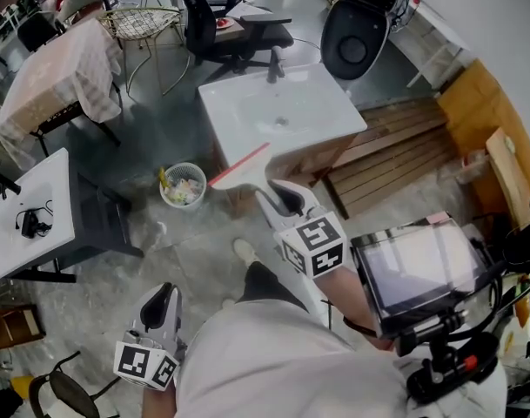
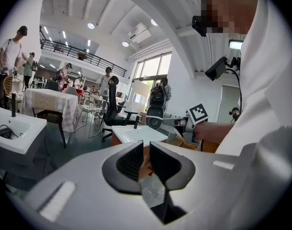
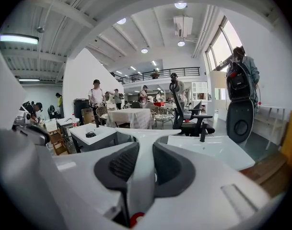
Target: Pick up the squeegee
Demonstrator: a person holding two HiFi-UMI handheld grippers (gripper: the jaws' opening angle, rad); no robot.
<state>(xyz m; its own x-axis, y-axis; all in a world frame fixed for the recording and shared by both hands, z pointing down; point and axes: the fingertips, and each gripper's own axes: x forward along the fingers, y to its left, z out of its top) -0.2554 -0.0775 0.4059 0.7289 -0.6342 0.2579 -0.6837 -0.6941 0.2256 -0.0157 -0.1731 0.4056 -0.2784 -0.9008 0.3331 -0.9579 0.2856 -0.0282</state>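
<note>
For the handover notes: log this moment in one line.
right tongs: shut on squeegee handle | squeegee: red blade by front edge of sink | left tongs: slightly apart, empty | task: squeegee gripped

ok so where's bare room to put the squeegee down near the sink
The sink top is bare all round the faucet, basin included; its front edge is closest to the squeegee held in the right gripper. The slatted wooden platform to its right is also free. Crowded: the floor left of the sink, where a waste bin stands.
</note>
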